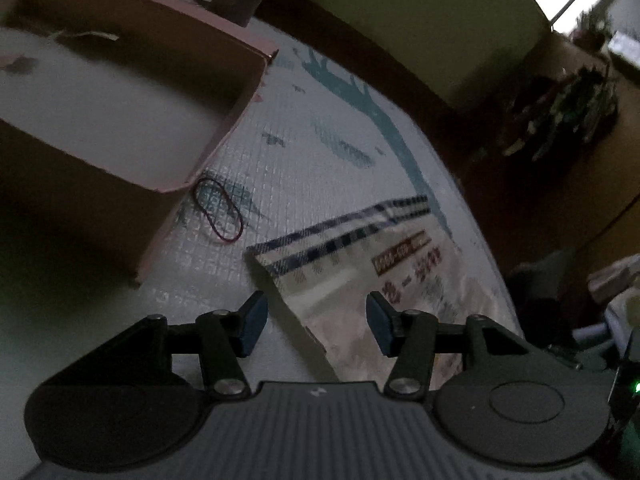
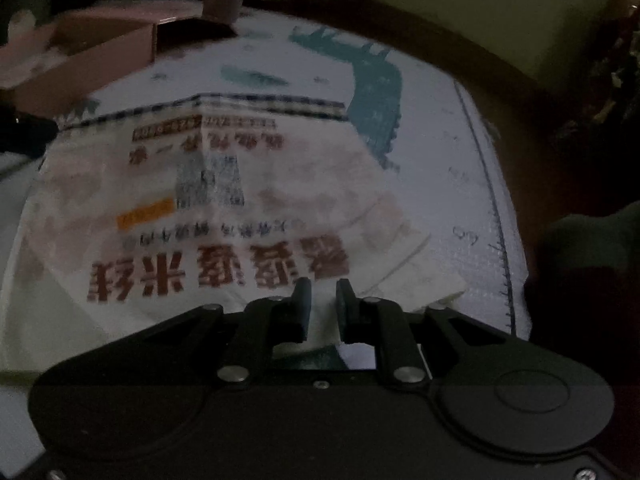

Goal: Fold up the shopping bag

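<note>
Narrowed almost together, the right gripper (image 2: 323, 304) is pinching the near edge of the shopping bag (image 2: 224, 208), which is lying spread flat on the white mat (image 2: 440, 128) ahead of it. Wide open and holding nothing, the left gripper (image 1: 316, 322) is hovering over the bag's corner. With only one thin edge pinched, the slick plastic is risking slipping free or creasing crooked, and a sweep leftward could be snagging the rubber band (image 1: 219, 213) beside the cardboard box (image 1: 120, 112).

bag (image 2: 224, 200) print blurred, perhaps Chinese, box (image 1: 100, 120) cropped

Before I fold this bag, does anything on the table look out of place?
A red rubber band lies loose on the mat beside the cardboard box, near the shopping bag. Nothing looks spilled or damaged.
</note>
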A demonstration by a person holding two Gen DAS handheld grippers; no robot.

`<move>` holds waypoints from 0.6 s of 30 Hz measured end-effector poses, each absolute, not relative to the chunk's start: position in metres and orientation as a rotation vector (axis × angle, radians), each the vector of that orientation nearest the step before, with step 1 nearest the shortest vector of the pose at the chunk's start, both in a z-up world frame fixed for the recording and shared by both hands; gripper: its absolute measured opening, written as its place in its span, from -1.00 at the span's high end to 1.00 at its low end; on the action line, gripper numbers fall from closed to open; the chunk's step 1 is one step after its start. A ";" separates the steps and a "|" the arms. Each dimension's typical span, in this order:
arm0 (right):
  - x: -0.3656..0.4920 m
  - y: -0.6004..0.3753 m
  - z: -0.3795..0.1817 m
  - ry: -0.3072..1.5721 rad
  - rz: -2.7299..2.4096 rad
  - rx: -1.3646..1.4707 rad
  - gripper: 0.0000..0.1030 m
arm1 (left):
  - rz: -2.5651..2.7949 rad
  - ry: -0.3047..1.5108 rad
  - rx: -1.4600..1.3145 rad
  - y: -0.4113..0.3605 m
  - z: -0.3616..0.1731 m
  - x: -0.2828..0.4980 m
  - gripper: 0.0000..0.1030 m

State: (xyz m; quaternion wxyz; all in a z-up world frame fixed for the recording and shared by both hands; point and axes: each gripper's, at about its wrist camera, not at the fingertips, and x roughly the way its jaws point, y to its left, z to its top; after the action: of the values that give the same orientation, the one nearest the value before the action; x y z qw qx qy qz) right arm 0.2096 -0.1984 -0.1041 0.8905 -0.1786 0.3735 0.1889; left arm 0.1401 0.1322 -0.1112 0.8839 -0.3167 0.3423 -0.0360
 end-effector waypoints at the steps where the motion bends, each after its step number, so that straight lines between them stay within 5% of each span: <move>1: 0.211 -0.201 -0.104 0.780 0.392 -0.351 0.74 | -0.072 0.708 -0.703 0.135 -0.113 0.139 -0.03; 6: 0.214 -0.201 -0.106 0.787 0.394 -0.326 0.74 | -0.141 0.732 -0.930 0.136 -0.126 0.132 0.02; 14: 0.214 -0.204 -0.104 0.793 0.401 -0.275 0.74 | -0.238 0.742 -0.899 0.105 -0.138 0.144 0.77; 18: 0.216 -0.207 -0.102 0.804 0.436 -0.195 0.73 | -0.281 0.726 -0.824 0.090 -0.130 0.147 0.93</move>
State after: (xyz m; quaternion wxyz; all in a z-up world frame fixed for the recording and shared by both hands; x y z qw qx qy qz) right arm 0.2157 -0.2070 -0.1016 0.8927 -0.0940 0.3874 0.2100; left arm 0.1470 0.0899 -0.1303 0.8437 -0.3902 0.3438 -0.1333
